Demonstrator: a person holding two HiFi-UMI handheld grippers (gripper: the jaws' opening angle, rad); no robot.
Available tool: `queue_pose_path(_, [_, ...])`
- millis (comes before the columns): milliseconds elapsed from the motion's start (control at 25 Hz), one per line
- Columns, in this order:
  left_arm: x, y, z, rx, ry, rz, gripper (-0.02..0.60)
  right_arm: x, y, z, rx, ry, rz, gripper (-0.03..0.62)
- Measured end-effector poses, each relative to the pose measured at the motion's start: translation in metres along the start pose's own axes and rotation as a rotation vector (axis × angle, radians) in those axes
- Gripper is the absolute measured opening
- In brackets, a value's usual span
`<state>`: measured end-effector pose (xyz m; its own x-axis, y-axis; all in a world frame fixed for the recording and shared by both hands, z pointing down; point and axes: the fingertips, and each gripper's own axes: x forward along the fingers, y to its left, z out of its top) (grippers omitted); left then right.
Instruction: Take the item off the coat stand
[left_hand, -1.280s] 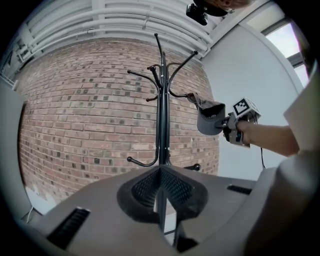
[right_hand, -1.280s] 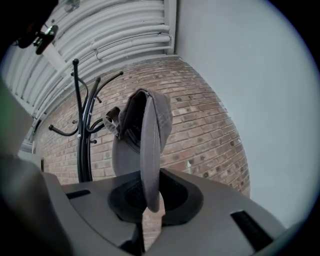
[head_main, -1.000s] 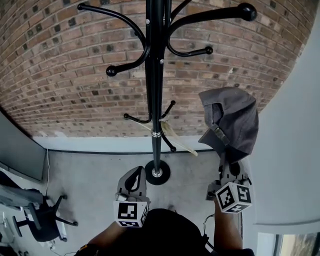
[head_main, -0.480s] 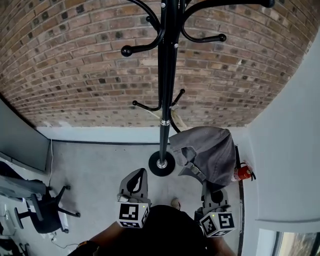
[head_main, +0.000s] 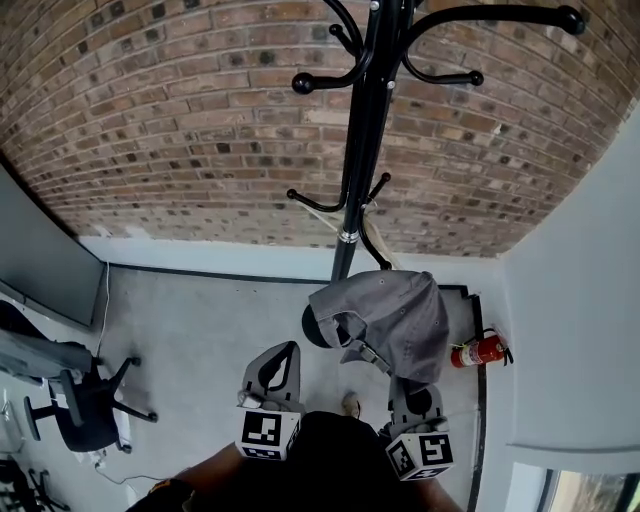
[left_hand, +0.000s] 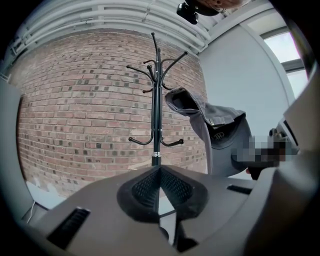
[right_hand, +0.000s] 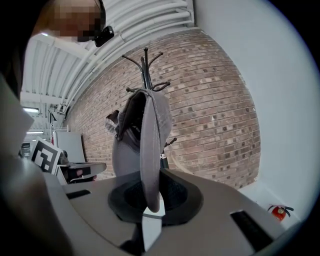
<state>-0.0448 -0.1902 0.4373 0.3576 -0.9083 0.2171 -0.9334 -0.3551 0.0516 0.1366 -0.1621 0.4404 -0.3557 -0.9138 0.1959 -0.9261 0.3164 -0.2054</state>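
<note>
Starting at the left, an office chair (head_main: 85, 410) is sitting on the grey floor (head_main: 190, 320). The left hand-held gripper (head_main: 288, 350) is pointing forward over the floor. Its jaws are closed together, the pads are meeting at the tip, and nothing is lying between them. The coat stand (head_main: 365, 130) is standing in front of the brick wall (head_main: 170, 120). The grey cap (head_main: 395, 315) is hanging clear of the coat stand and touching none of its hooks. In the head view the cap is lying low, in front of the foot of the pole. The right hand-held gripper (right_hand: 151, 197) is clamping the cap by its brim. The brim is standing edge-on and upright between the narrowed jaws, and the crown is rising above them. A red fire extinguisher (head_main: 478, 350) is standing on the floor at the right, beside the white wall (head_main: 580, 300).
</note>
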Motion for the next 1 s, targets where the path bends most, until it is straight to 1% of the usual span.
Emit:
queue_pose_path(80, [-0.001, 0.001, 0.0, 0.0, -0.004, -0.003, 0.025, -0.002, 0.003, 0.0, 0.001, -0.005, -0.006, 0.031])
queue_pose_path(200, [-0.001, -0.001, 0.0, 0.003, -0.011, -0.017, 0.025, -0.004, 0.01, 0.008, 0.023, -0.046, 0.009, 0.031])
queue_pose_path(280, [-0.001, -0.005, 0.0, 0.005, -0.011, -0.029, 0.025, -0.006, 0.01, 0.012, 0.018, -0.06, -0.002, 0.031])
queue_pose_path(480, [0.003, -0.009, 0.003, 0.002, -0.01, -0.045, 0.025, -0.01, 0.006, 0.015, -0.016, -0.05, -0.031, 0.031])
queue_pose_path(680, [0.007, -0.015, 0.006, 0.01, -0.013, -0.055, 0.025, -0.01, 0.006, 0.024, -0.001, -0.094, -0.008, 0.031])
queue_pose_path(840, [0.01, -0.016, 0.007, 0.012, -0.016, -0.054, 0.025, -0.009, 0.003, 0.026, 0.007, -0.102, -0.016, 0.031])
queue_pose_path(1000, [0.011, -0.017, 0.004, 0.015, -0.011, -0.055, 0.025, -0.011, -0.005, 0.02, 0.006, -0.067, -0.049, 0.031])
